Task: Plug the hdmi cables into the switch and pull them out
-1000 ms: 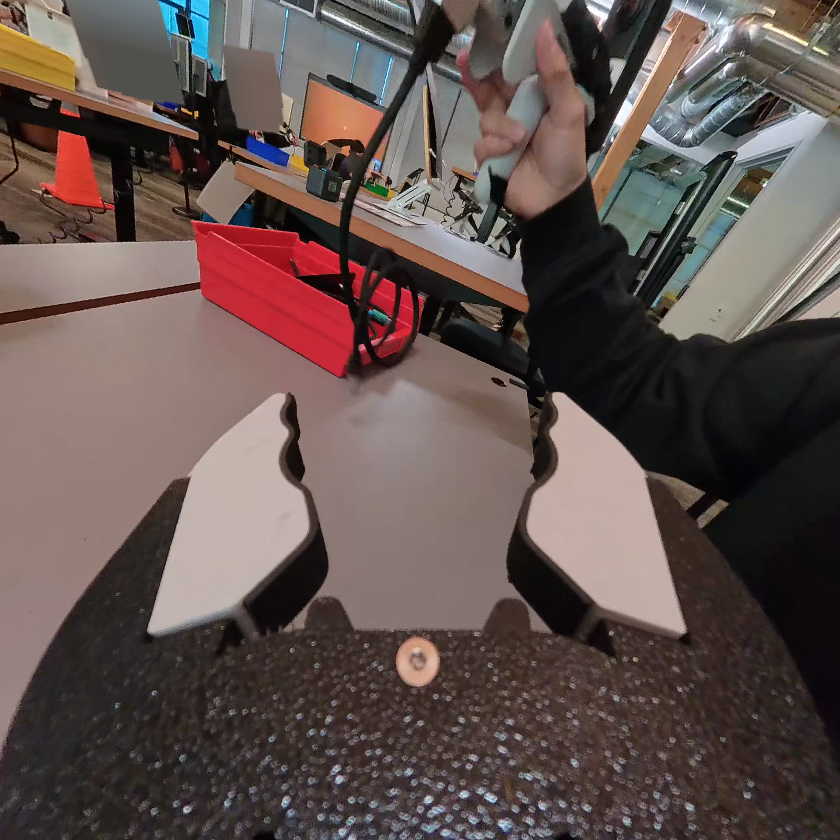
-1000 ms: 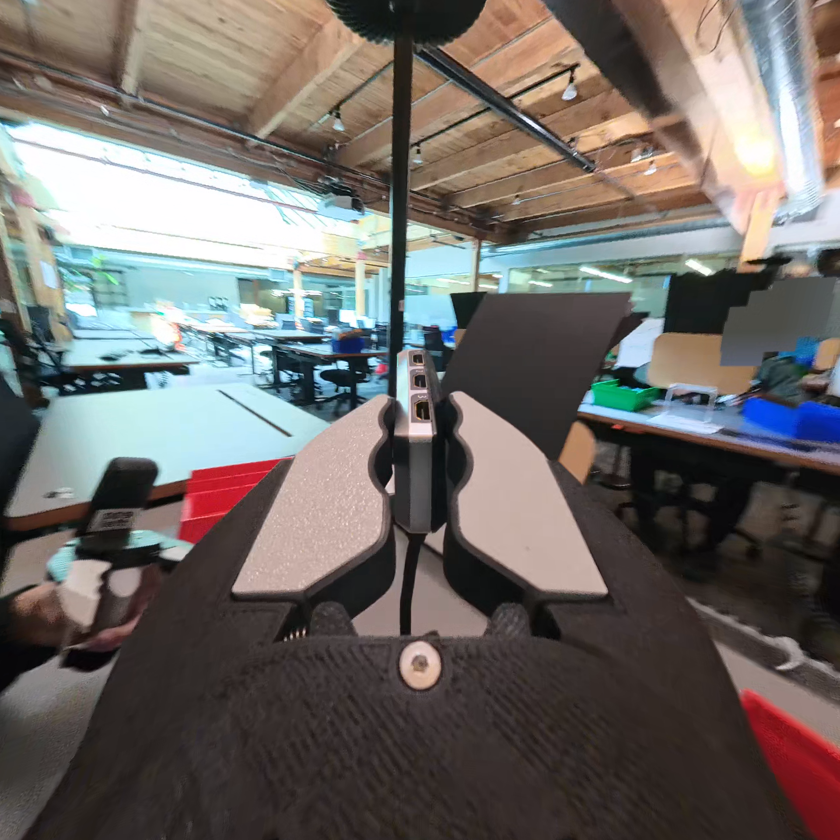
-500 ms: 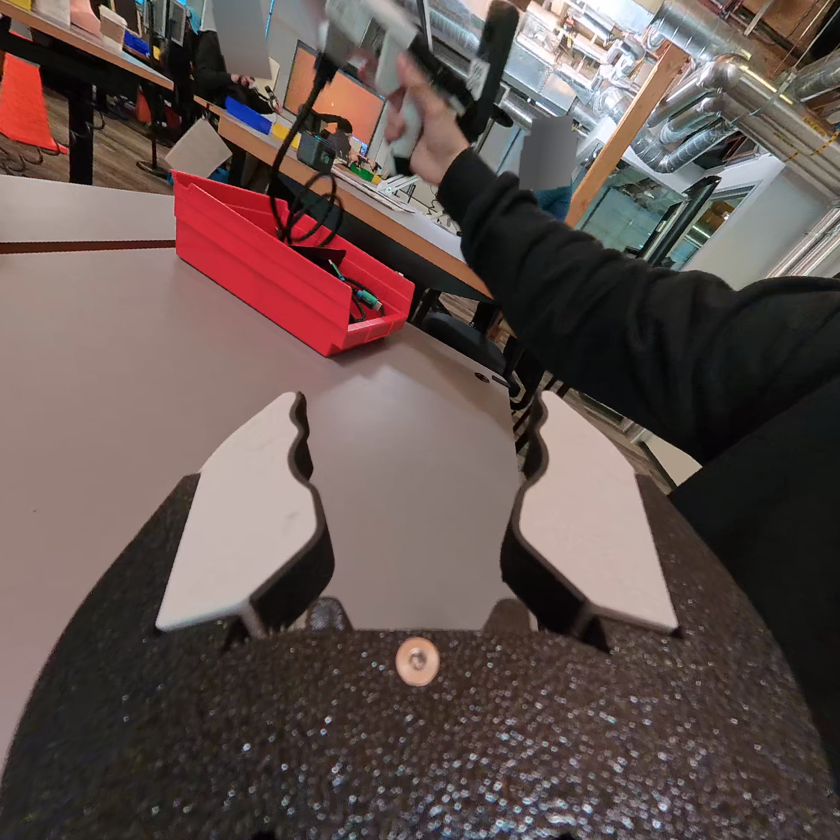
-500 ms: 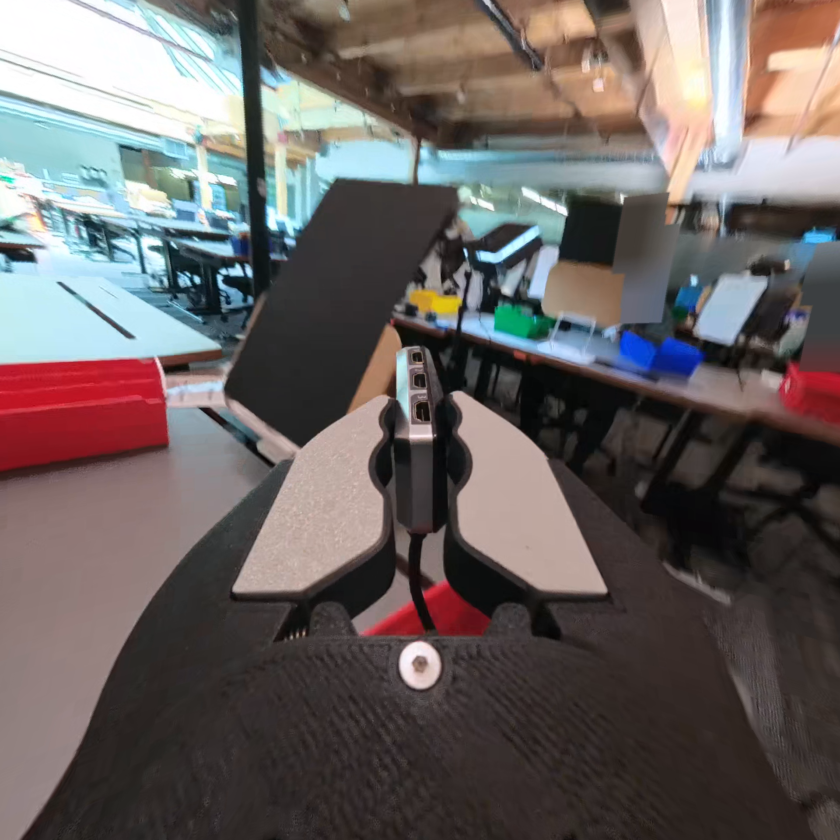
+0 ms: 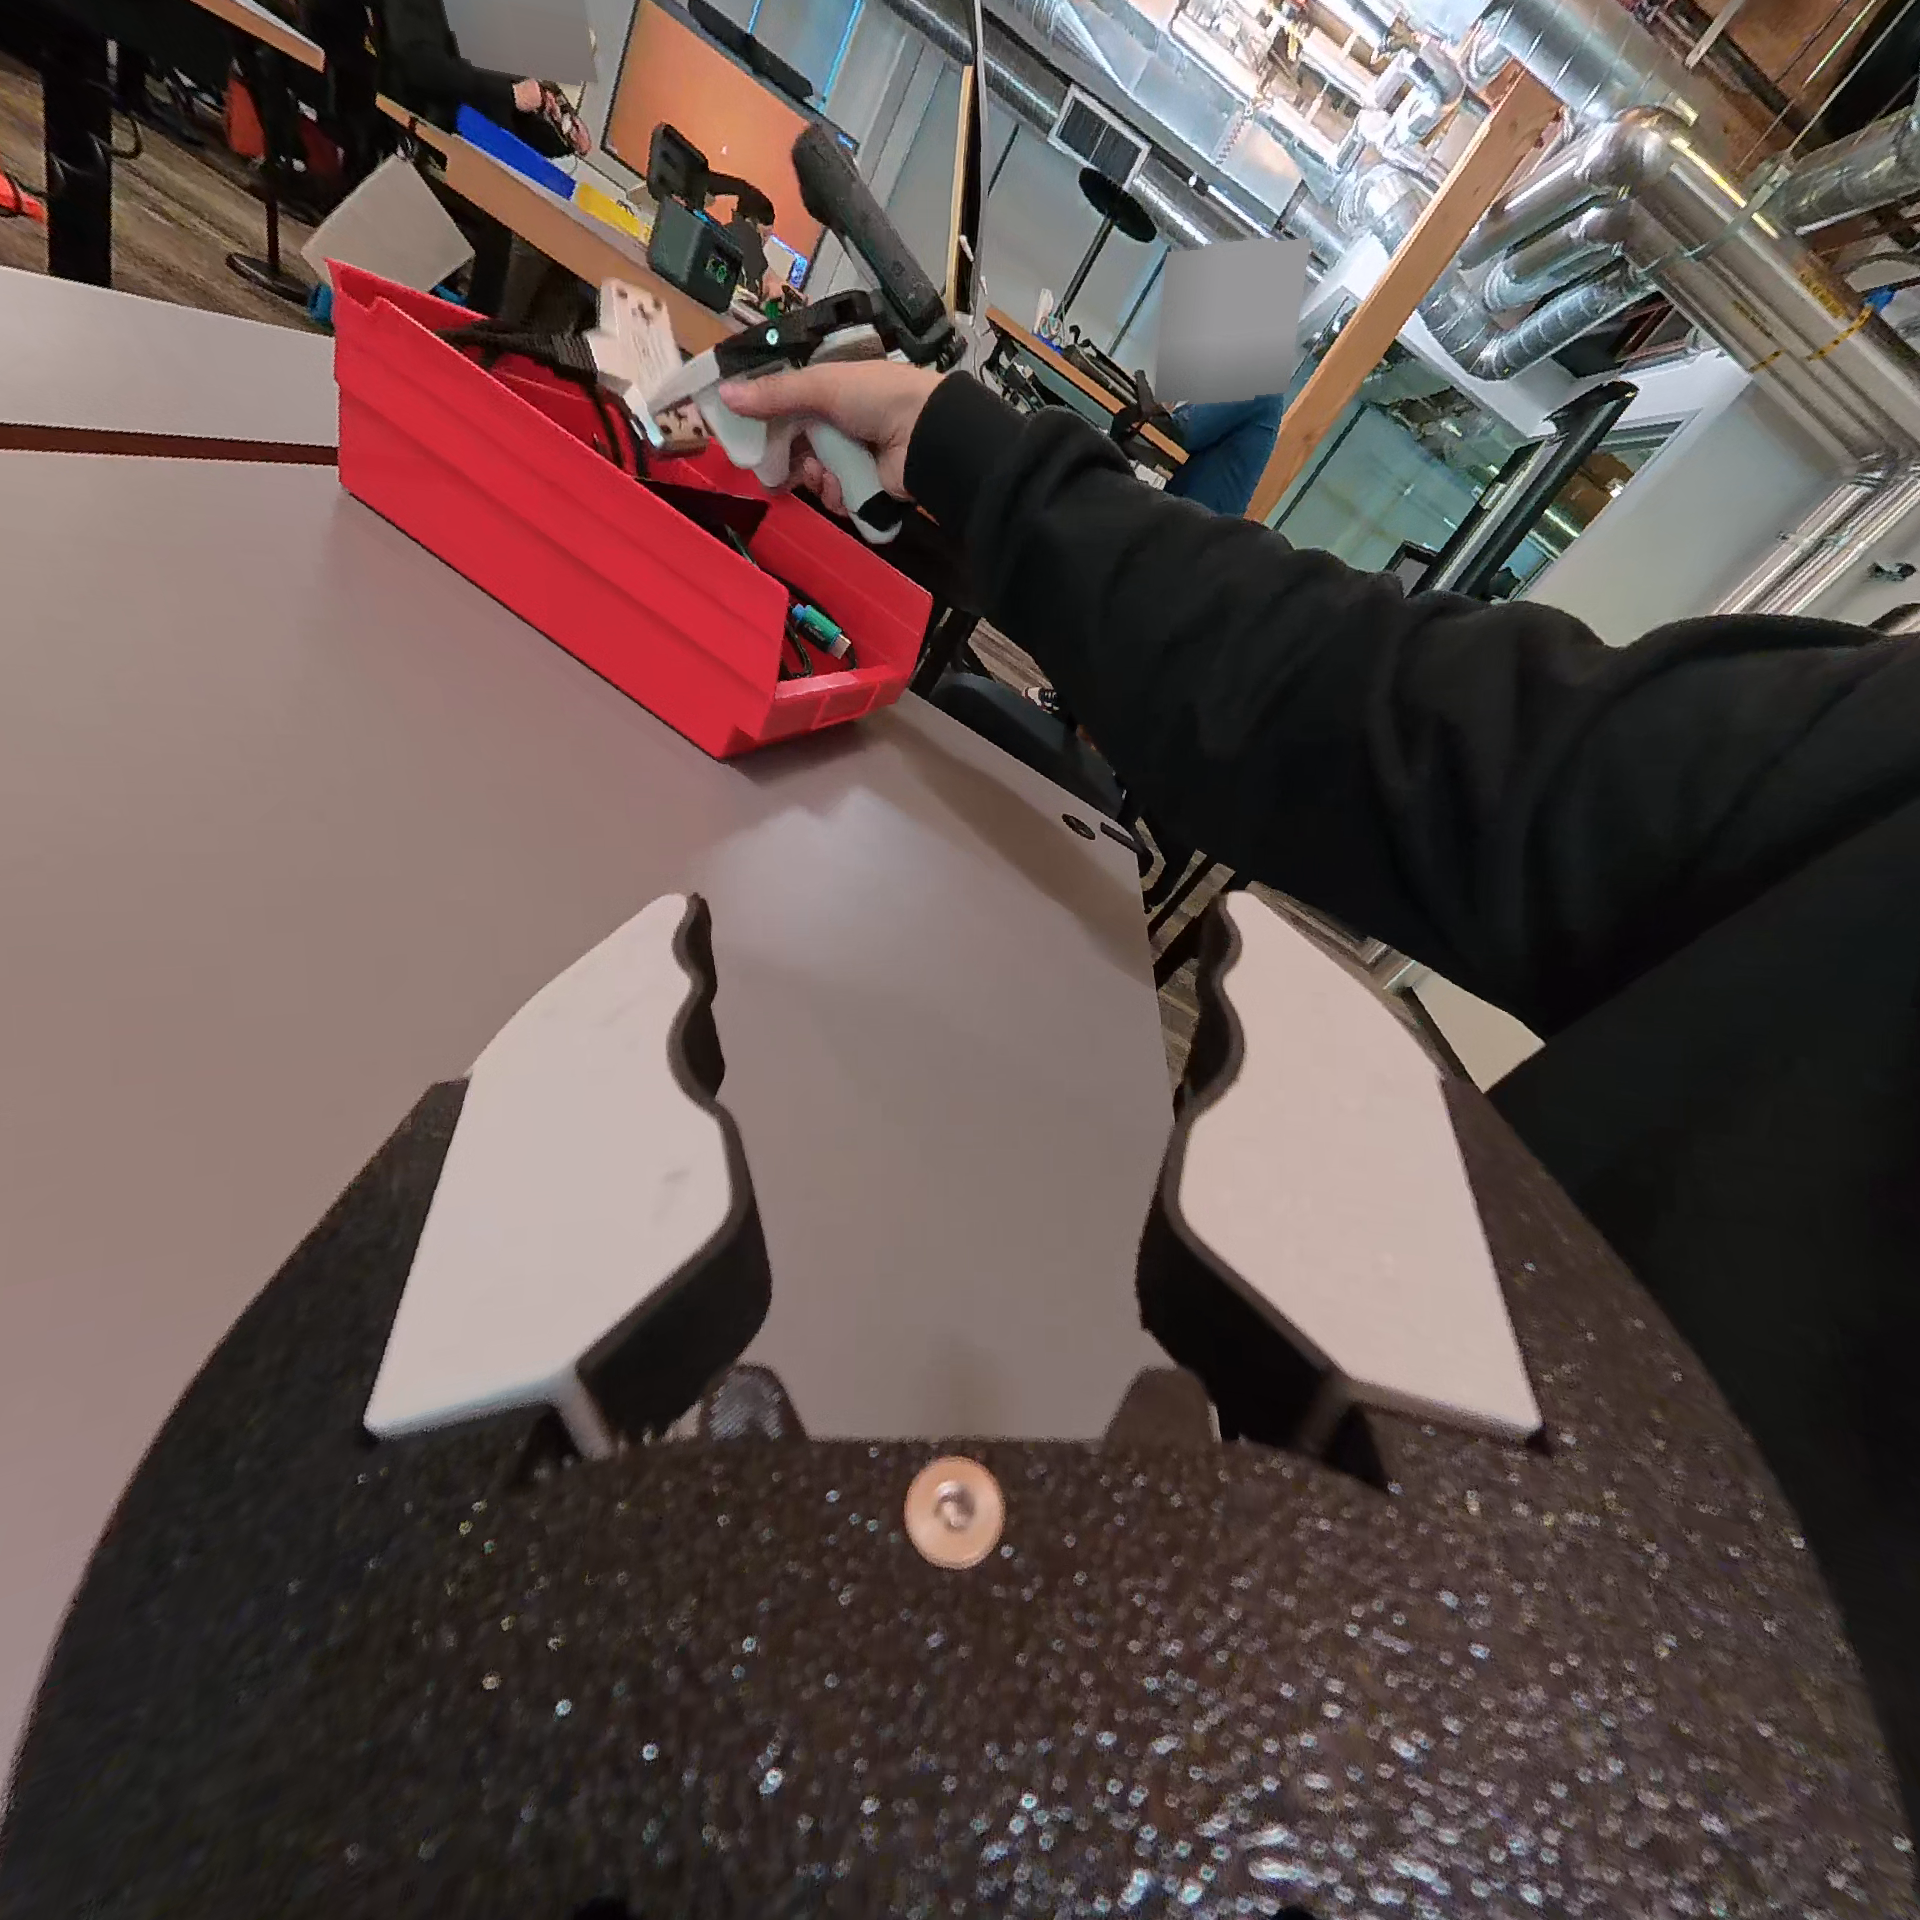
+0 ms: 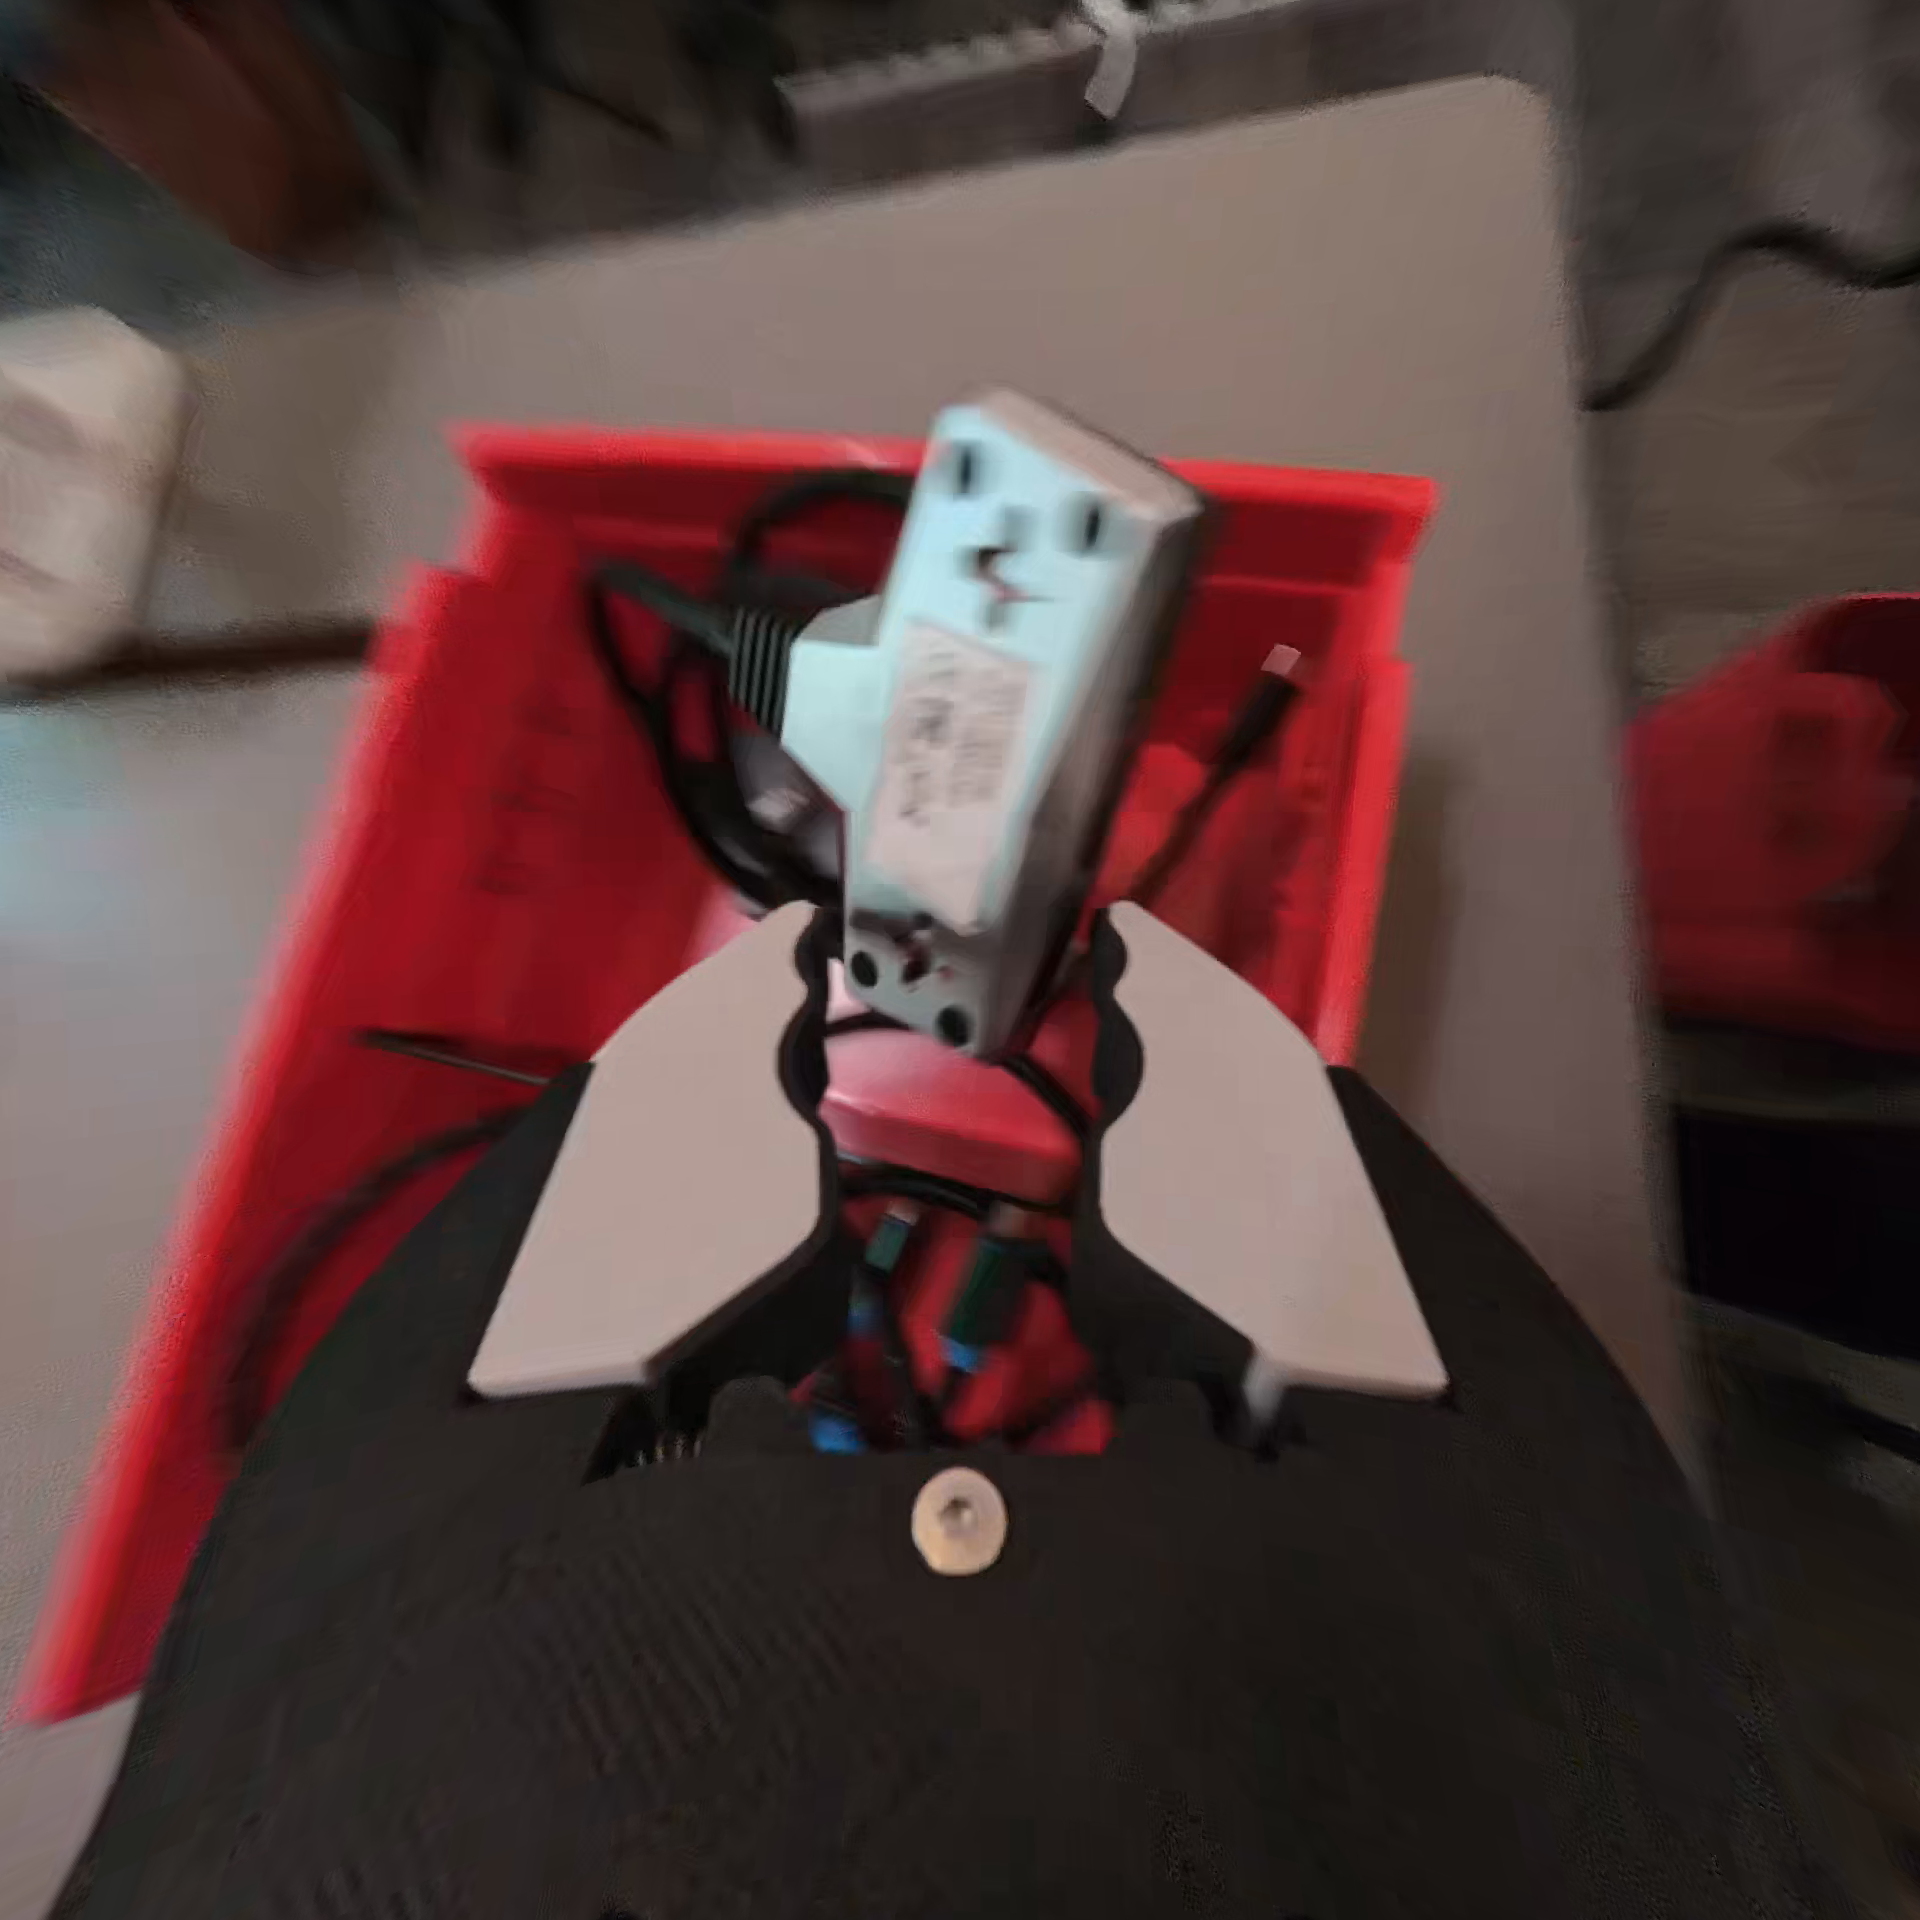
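The grey HDMI switch (image 6: 987, 707) hangs tilted over the red bin (image 6: 436, 831), underside up, with a black cable (image 6: 675, 675) plugged into its side. My right gripper (image 6: 961, 935) is open; its fingers stand wider than the switch, whose lower end lies loosely between the tips. The view is blurred. In the left wrist view a hand holds the right gripper (image 5: 665, 390) over the red bin (image 5: 540, 520), with the switch (image 5: 634, 338) at its tip. Green-ended plugs (image 5: 821, 639) lie in the bin. My left gripper (image 5: 951, 1018) is open and empty above the table (image 5: 312, 831).
A second red bin (image 6: 1787, 810) stands to the right. A black-sleeved arm (image 5: 1351, 707) crosses from the right over the table's edge. Desks, a monitor (image 5: 717, 135) and a person sit behind the table.
The right gripper has swung down from high in the air to over the red bin and opened, so the switch is loose. The left gripper has stayed open and barely moved.
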### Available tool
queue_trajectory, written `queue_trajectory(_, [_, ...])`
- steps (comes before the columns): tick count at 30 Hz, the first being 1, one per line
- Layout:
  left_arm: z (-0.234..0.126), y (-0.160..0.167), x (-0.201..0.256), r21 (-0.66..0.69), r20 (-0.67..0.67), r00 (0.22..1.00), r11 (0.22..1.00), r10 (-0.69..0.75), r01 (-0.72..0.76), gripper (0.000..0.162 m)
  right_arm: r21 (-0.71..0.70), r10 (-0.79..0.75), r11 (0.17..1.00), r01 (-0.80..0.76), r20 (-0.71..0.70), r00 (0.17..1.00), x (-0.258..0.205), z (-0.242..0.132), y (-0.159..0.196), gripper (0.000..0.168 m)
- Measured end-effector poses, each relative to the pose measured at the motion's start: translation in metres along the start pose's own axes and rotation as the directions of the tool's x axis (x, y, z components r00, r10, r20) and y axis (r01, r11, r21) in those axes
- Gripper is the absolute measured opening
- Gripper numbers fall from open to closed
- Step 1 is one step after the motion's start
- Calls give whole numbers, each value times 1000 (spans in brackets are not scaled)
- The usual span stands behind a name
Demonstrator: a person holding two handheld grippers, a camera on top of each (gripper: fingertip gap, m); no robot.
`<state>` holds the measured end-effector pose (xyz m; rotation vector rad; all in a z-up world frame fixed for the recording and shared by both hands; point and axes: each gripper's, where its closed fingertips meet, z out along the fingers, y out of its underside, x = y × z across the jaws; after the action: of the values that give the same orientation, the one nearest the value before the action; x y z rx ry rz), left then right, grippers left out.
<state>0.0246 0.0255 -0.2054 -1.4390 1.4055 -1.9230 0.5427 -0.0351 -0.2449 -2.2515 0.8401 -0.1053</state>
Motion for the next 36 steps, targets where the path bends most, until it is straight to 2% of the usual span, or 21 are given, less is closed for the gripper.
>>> queue_trajectory(1, [0,1,0,-4,-2,1000,1000,-3,3,88,-59,-94,994,90,-73,993,8,1,7,58])
queue_trajectory(2, [-1,1,0,-7,-3,1000,1000,-6,6,88,-106,-177,980,168,-87,980,7,1,11,60])
queue_trajectory(3, [-1,1,-1,-7,-3,1000,1000,-6,6,88,-157,-262,956,248,-75,962,3,0,17,71])
queue_trajectory(5, [-2,0,-1,1,-6,1000,1000,-9,9,87,-281,-459,867,412,-125,880,11,-7,24,78])
queue_trajectory(6, [-2,-1,-1,4,-10,1000,1000,-14,14,87,-286,-527,835,470,-167,833,14,-13,20,76])
queue_trajectory(8, [-2,-1,-1,7,-14,1000,1000,-19,20,87,-219,-570,818,532,-175,803,5,-27,11,71])
queue_trajectory(11, [-2,-1,-1,5,-14,1000,1000,-15,15,87,32,-515,846,532,-204,832,-20,-60,-12,71])
queue_trajectory(14, [-1,0,-3,-2,6,1000,1000,-4,4,87,389,-435,790,473,-187,881,-63,-115,-23,69])
queue_trajectory(16, [1,2,-6,-10,29,1000,1000,9,-9,86,513,-385,734,445,-225,895,-79,-152,-9,69])
queue_trajectory(19, [5,6,-16,-44,114,992,997,62,-57,86,626,-331,649,433,-280,901,-99,-191,30,79])
queue_trajectory(21, [10,6,-27,-79,198,973,992,114,-100,86,656,-289,636,407,-286,913,-106,-201,58,82])
queue_trajectory(25, [40,-14,-38,-169,293,934,973,204,-159,85,642,-186,703,307,-251,950,-99,-199,106,89])
queue_trajectory(29, [86,-46,-45,-345,355,854,902,380,-258,83,638,-84,728,250,-279,957,-84,-201,125,84])
queue_trajectory(32, [129,-66,-49,-479,333,798,819,502,-316,70,594,-153,736,326,-324,934,-81,-194,131,84])
queue_trajectory(34, [166,-74,-46,-498,285,811,802,510,-330,66,537,-161,772,341,-353,922,-69,-189,135,89])
queue_trajectory(36, [201,-74,-46,-518,240,866,812,439,-268,64,554,-141,761,337,-366,920,-62,-191,135,88])
